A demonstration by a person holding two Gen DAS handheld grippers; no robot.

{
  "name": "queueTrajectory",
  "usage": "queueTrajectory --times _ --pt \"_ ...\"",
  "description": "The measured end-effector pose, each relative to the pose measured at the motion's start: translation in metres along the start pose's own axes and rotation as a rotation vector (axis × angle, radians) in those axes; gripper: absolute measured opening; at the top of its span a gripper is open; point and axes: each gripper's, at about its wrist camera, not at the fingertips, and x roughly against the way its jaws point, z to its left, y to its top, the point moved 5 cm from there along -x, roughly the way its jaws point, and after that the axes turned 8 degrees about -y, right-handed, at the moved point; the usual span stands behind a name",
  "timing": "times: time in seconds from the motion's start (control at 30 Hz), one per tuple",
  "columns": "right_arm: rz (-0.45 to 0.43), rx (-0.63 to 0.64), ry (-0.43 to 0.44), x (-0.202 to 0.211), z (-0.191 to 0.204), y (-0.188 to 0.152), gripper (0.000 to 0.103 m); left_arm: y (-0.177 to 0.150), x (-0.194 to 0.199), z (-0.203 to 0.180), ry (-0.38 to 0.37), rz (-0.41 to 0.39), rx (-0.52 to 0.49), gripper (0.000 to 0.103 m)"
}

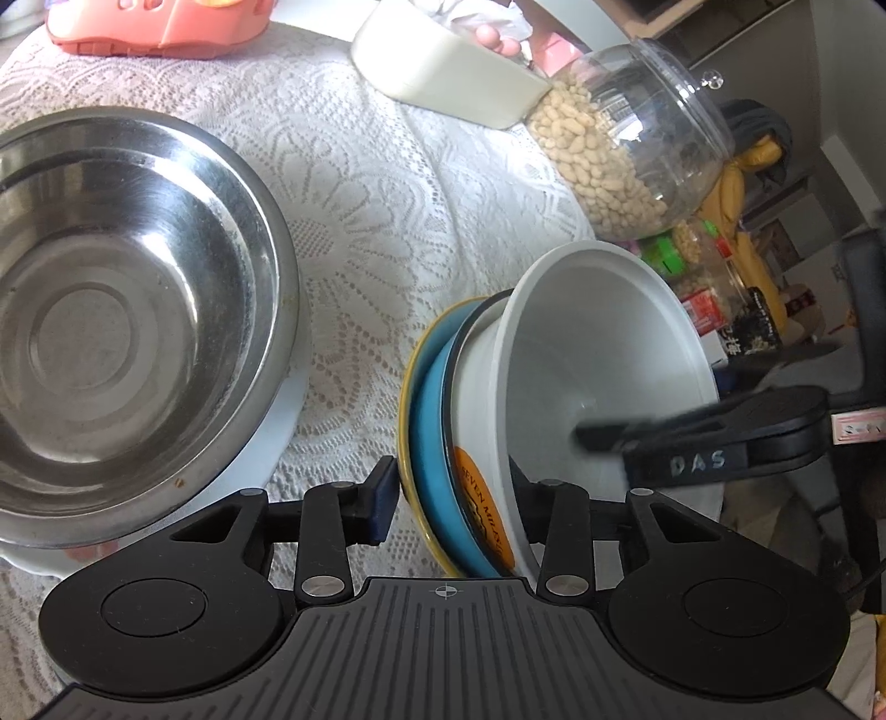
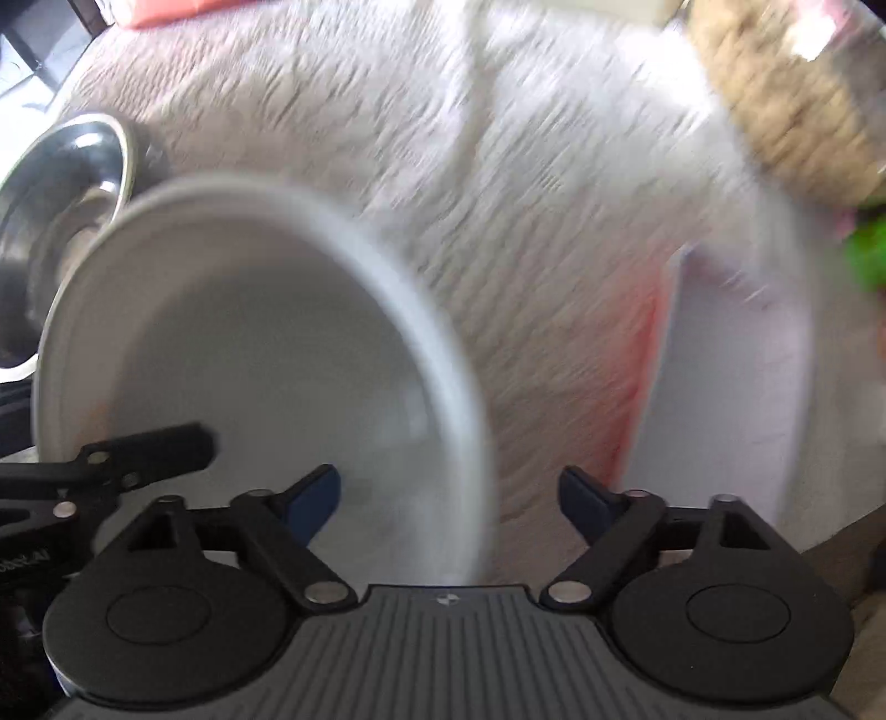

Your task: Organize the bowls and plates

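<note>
My left gripper (image 1: 451,493) is shut on a tilted stack: a white bowl (image 1: 598,354) nested in a blue bowl (image 1: 432,443) with a yellow rim. The white bowl also fills the left of the right wrist view (image 2: 266,343). My right gripper (image 2: 448,498) is open, its left finger inside the white bowl and its right finger outside; one of its fingers (image 1: 609,432) shows in the left wrist view, reaching into the bowl. A large steel bowl (image 1: 111,310) sits on a white plate (image 1: 266,443) at the left; it also shows in the right wrist view (image 2: 66,183).
A lace cloth (image 1: 387,210) covers the table. A clear jar of peanuts (image 1: 626,144) and a white container (image 1: 443,72) stand at the back right, a pink rack (image 1: 160,22) at the back. The right wrist view is blurred; a white plate (image 2: 720,376) lies at its right.
</note>
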Motion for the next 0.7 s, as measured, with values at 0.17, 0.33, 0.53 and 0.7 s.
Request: queueTrajectory --times 0.17,0.33,0.53,0.7 --pt "-0.22 0.16 -0.215 0.028 0.005 -0.007 0.082 0.001 0.0 -0.006 0.048 -0.003 -0.009 0.041" --pt "-0.343 0.345 -0.33 0.037 0.024 -0.02 0.074 0.0 -0.001 -0.009 0.08 0.006 -0.011 0.04" --pt "-0.455 0.447 -0.375 0.04 0.035 -0.027 0.074 -0.002 -0.009 -0.007 0.098 0.036 0.006 0.04" --pt "-0.276 0.245 -0.147 0.017 0.011 -0.021 0.072 -0.001 -0.013 -0.008 0.105 0.054 0.01 0.04"
